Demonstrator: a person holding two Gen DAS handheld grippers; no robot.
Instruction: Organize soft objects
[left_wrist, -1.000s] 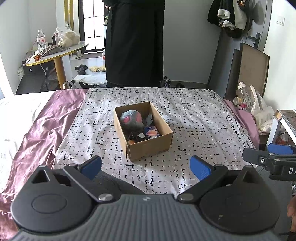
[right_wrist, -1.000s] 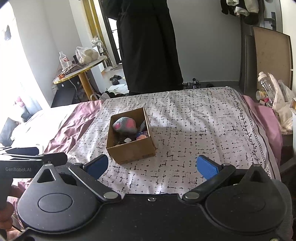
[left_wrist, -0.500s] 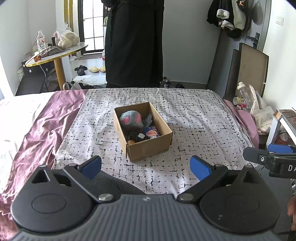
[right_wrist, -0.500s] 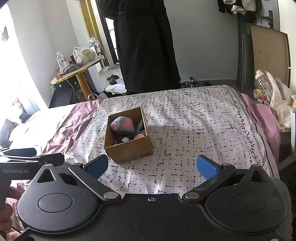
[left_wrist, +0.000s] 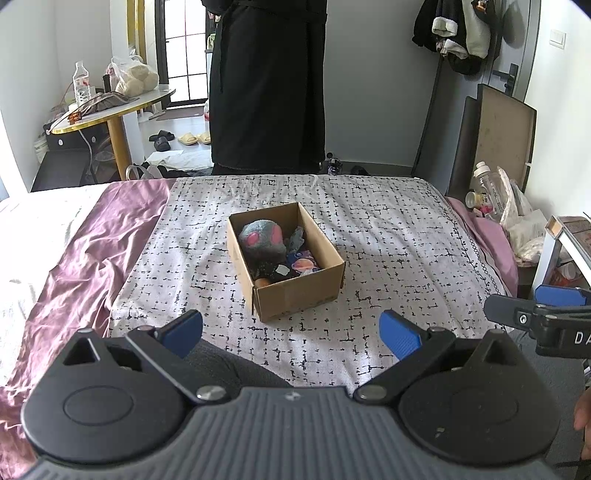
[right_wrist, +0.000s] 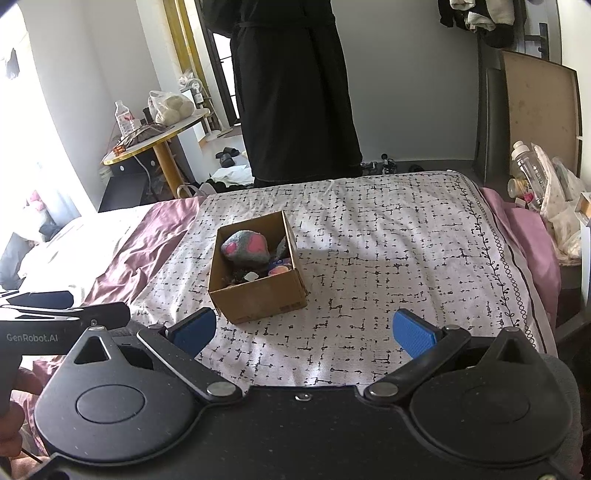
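Soft toys, a grey plush (left_wrist: 263, 240) with pink patches among them, are held in a cardboard box (left_wrist: 295, 291) on the bed (left_wrist: 388, 236), ahead of both claws. Left claw (left_wrist: 291, 328) and right claw (right_wrist: 304, 328) are spread wide, nothing gripped.

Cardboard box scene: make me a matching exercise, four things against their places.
Things:
1. cardboard box
2. grey plush with pink patches
3. clear water bottle
4. left tool

Places:
A. on the round gold-rimmed table
B. near the bed's front edge, open, short of the box
C. in the far end of the box
D. on the patterned bedspread

Pairs: 1-D, 2-C, 3-A, 4-B
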